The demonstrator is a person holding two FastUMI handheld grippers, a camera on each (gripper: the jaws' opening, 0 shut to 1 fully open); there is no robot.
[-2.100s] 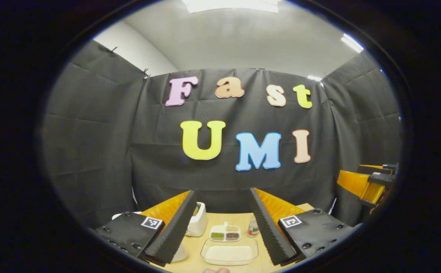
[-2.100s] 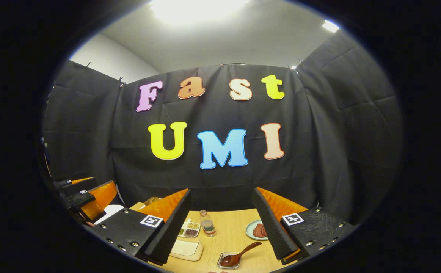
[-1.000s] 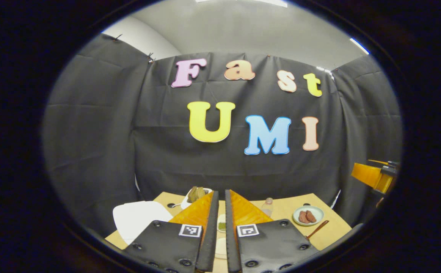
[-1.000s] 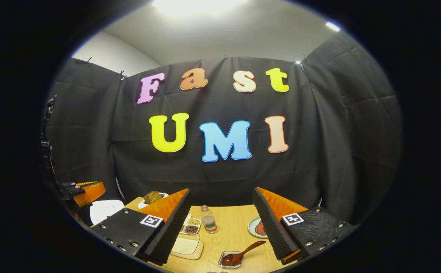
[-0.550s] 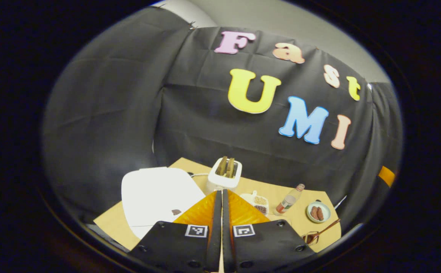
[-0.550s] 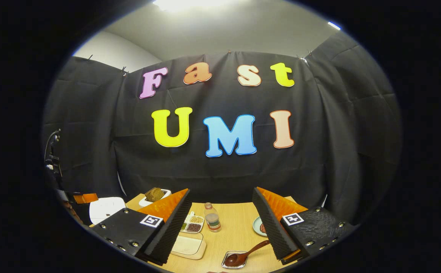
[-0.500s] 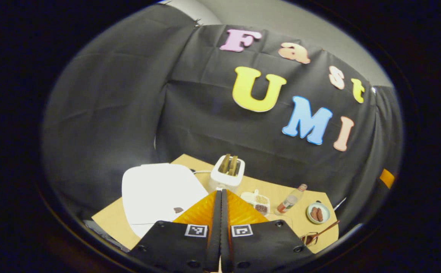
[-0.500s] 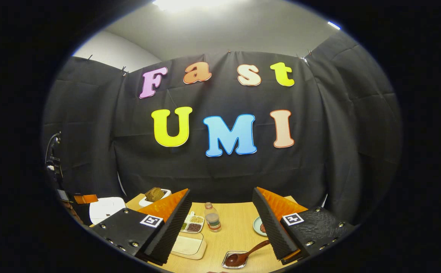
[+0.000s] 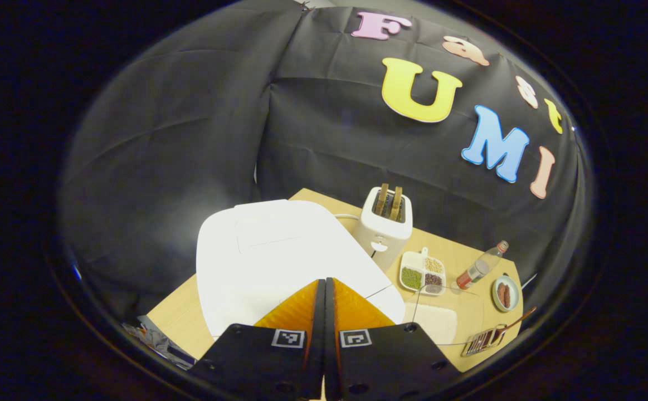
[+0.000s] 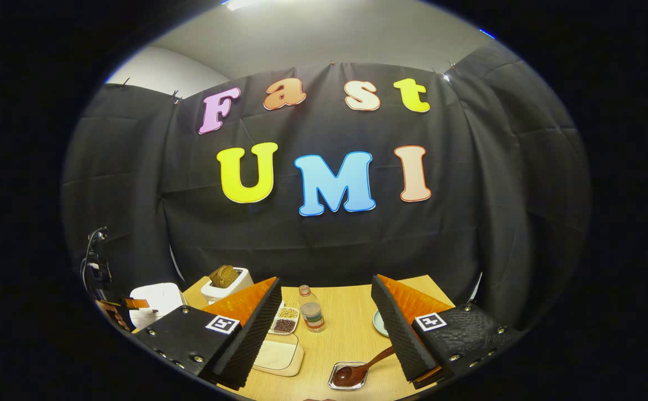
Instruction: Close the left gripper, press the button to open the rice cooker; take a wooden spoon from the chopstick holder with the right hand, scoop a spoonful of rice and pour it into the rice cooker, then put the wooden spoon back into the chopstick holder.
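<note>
Currently the left claw (image 9: 324,289) has its fingers pressed together with nothing between them, tips over the near edge of the rice cooker (image 9: 279,250). Lid looks down, so my read is the button press is the step in hand. I can't make out the button itself; the fingers cover that edge.

To do it well: come straight down with the closed tips, push firm and short, then lift clear so the lid can swing up. Don't push sideways, the cooker could slide on the wood.

Right claw (image 10: 326,326) hangs wide open, holding nothing, above the wooden spoon (image 10: 364,367). The spoon's bowl sits in a small clear holder (image 10: 347,381), handle leaning out toward the right finger. Rice tray (image 10: 276,356) lies just left of that holder.

Counter (image 10: 340,334) is light wood. Relative to the cooker: toaster (image 9: 386,223) just behind, sectioned bean dish (image 9: 423,272) beyond that, then a bottle (image 9: 480,267) and a small plate (image 9: 505,292). Black cloth walls all round, pale ceiling above.
</note>
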